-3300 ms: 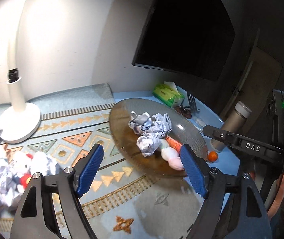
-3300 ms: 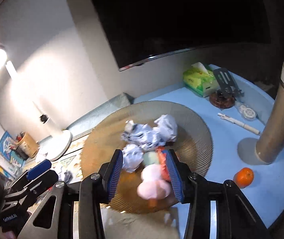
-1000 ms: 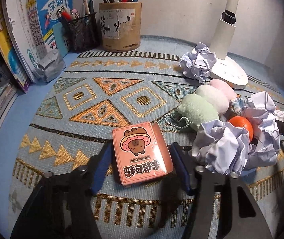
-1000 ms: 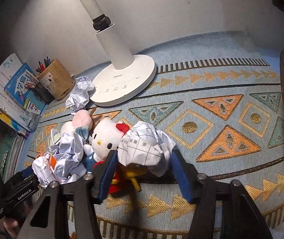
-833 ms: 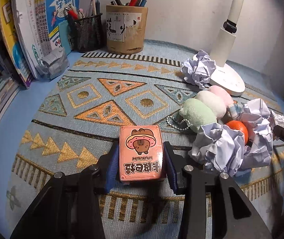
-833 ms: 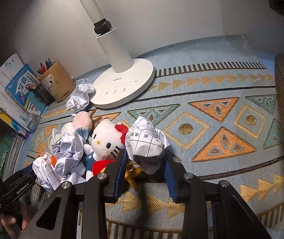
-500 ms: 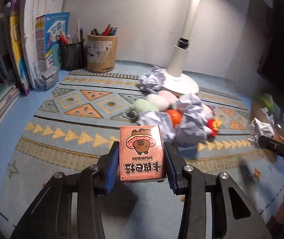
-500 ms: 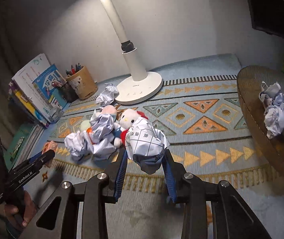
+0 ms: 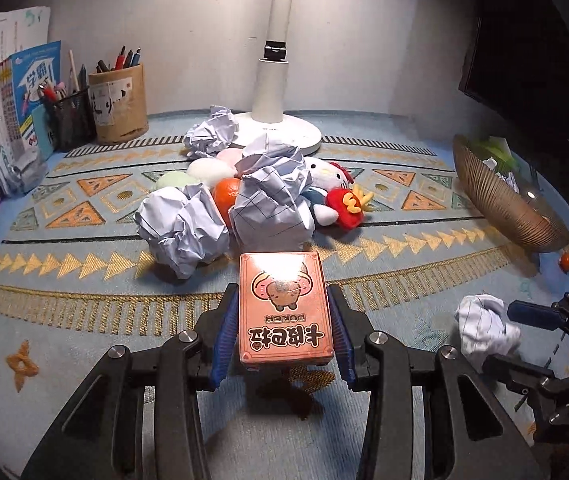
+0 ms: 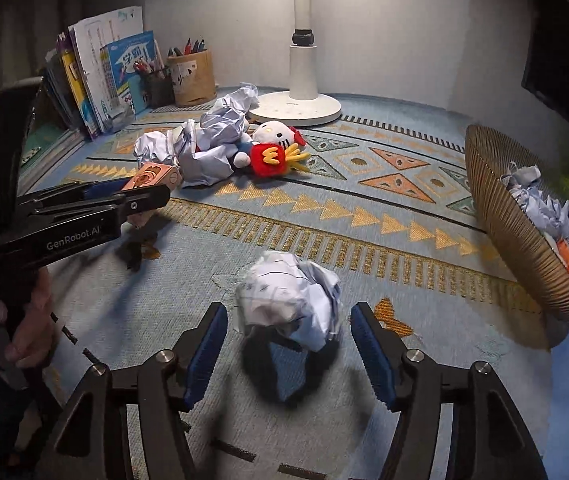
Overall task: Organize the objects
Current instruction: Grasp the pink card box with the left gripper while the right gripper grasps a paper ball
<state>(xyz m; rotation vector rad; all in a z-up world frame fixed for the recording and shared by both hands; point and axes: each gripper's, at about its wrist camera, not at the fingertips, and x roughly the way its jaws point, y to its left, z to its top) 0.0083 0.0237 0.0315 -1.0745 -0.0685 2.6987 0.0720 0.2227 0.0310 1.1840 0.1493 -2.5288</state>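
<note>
My left gripper (image 9: 282, 332) is shut on an orange card box (image 9: 282, 308) with a cartoon face, held above the patterned mat (image 9: 84, 312); the box also shows in the right wrist view (image 10: 152, 176). My right gripper (image 10: 288, 344) is open, and a crumpled paper ball (image 10: 288, 300) sits between its spread fingers, blurred, with a shadow beneath it. That ball also shows in the left wrist view (image 9: 484, 328). A pile of paper balls (image 9: 272, 200), an orange (image 9: 226, 196) and plush toys (image 9: 332, 188) lies mid-mat.
A brown ribbed bowl (image 10: 504, 208) with paper balls and toys stands at the right. A white lamp base (image 9: 280, 128) stands at the back. A pen cup (image 9: 118, 100) and books (image 9: 12, 100) are at the back left. A small orange (image 9: 566, 260) lies by the bowl.
My right gripper has opened and let go of the paper ball, which now sits lower between the fingers. My left gripper still holds the card box and has pulled back from the pile.
</note>
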